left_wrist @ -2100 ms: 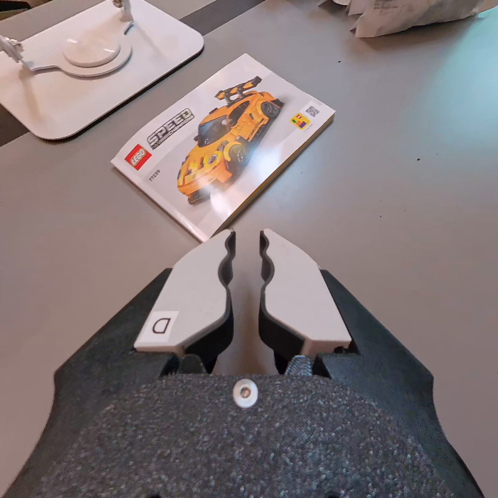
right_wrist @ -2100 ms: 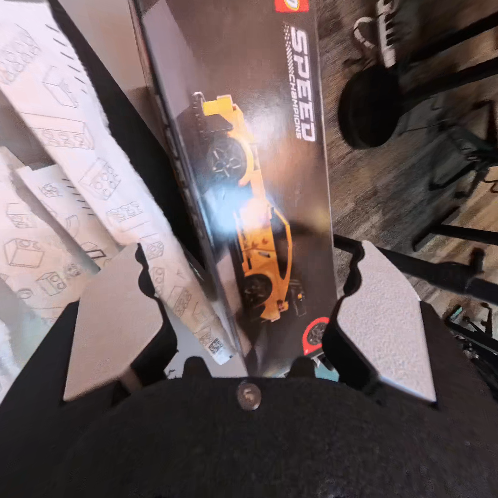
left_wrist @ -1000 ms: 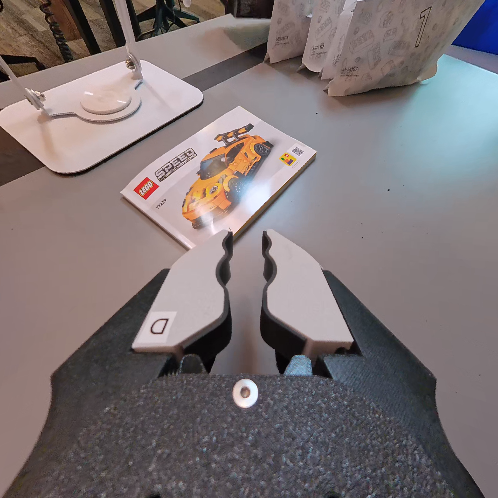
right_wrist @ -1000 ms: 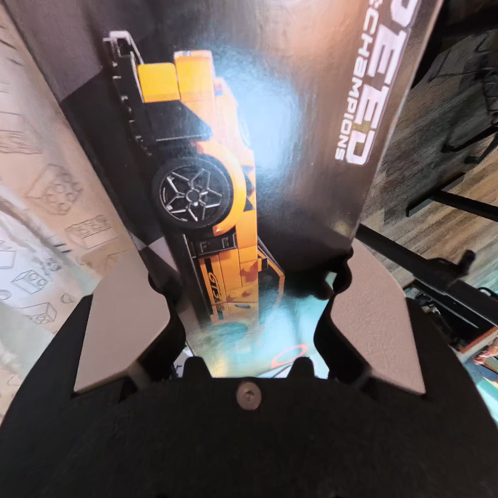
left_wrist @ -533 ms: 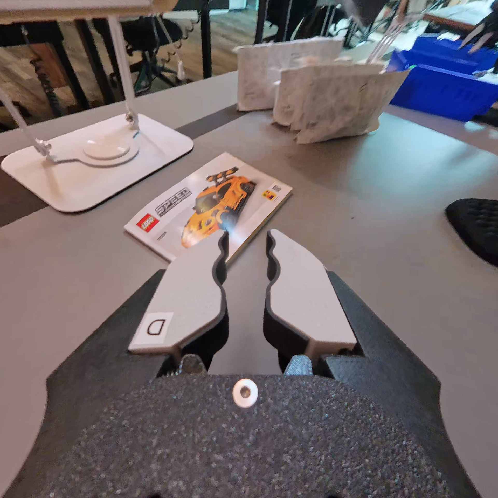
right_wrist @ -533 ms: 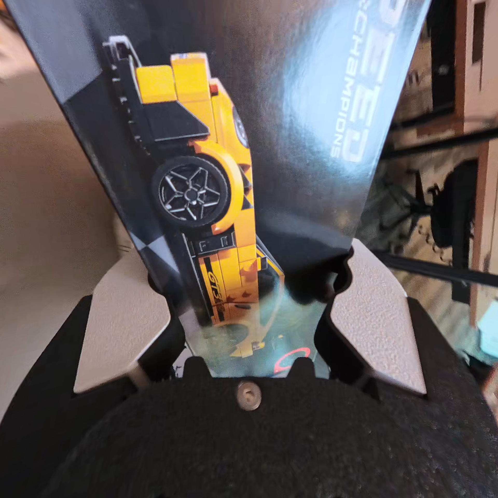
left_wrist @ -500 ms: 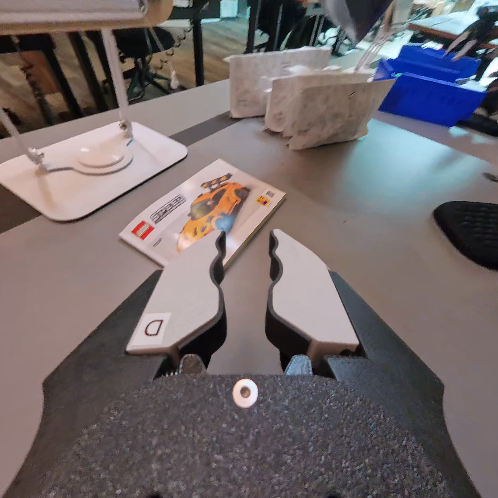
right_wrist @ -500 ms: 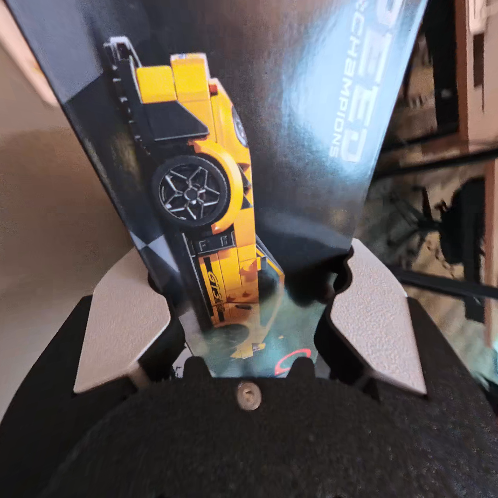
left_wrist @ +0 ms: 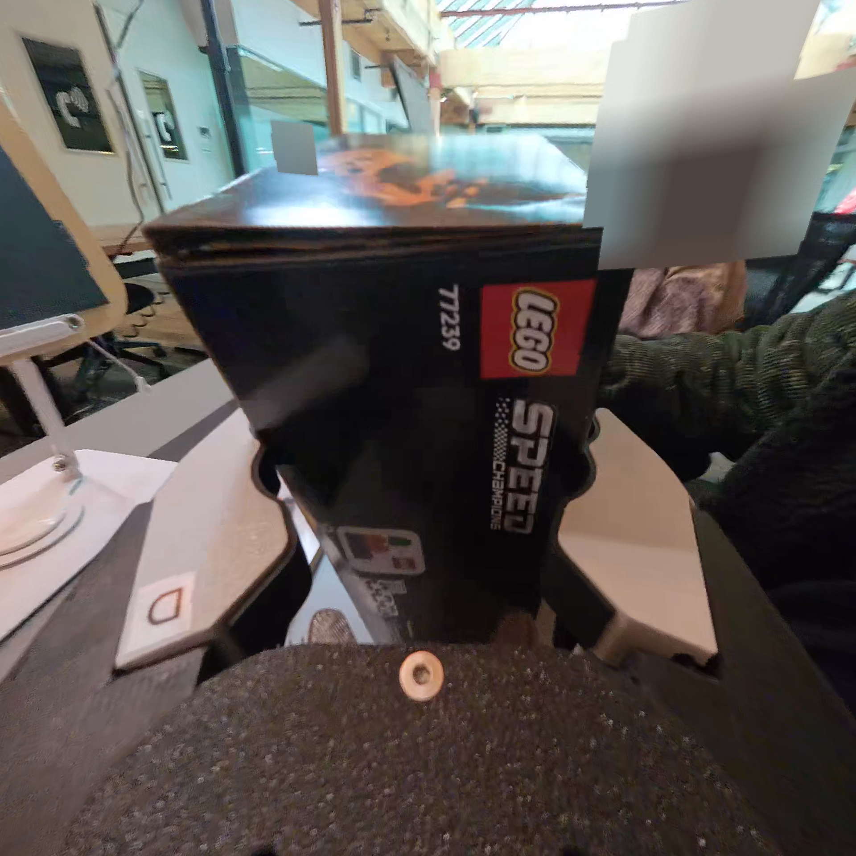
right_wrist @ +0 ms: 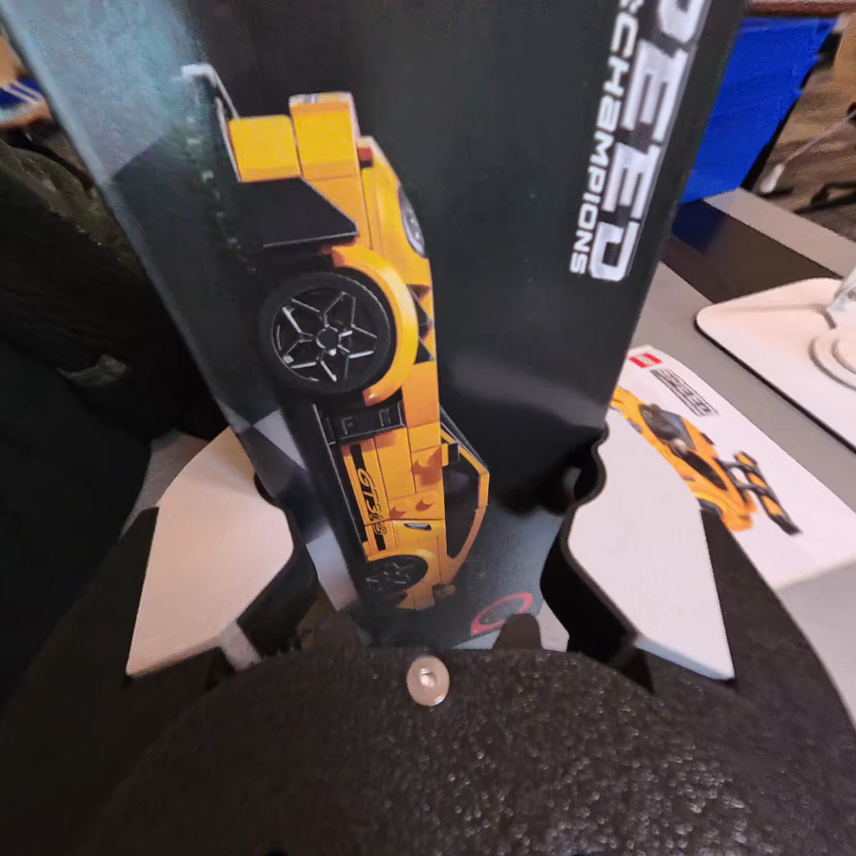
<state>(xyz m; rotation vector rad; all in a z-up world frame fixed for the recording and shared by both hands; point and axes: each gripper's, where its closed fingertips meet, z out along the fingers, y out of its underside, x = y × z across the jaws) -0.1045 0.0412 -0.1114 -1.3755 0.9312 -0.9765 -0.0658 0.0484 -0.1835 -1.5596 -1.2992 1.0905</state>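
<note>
Both the left tongs (left_wrist: 424, 456) and the right tongs (right_wrist: 428, 468) pinch opposite ends of the dark toy-car box (right_wrist: 463, 231), sharing its weight in the air above the desk (right_wrist: 722, 296) and booklet (right_wrist: 750, 463).

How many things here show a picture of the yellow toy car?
2: the black box, clamped between the right gripper fingers, and the booklet lying flat on the grey table.

Box (left_wrist: 393, 370) between both tools' fingers (left_wrist: 208, 523)
</note>
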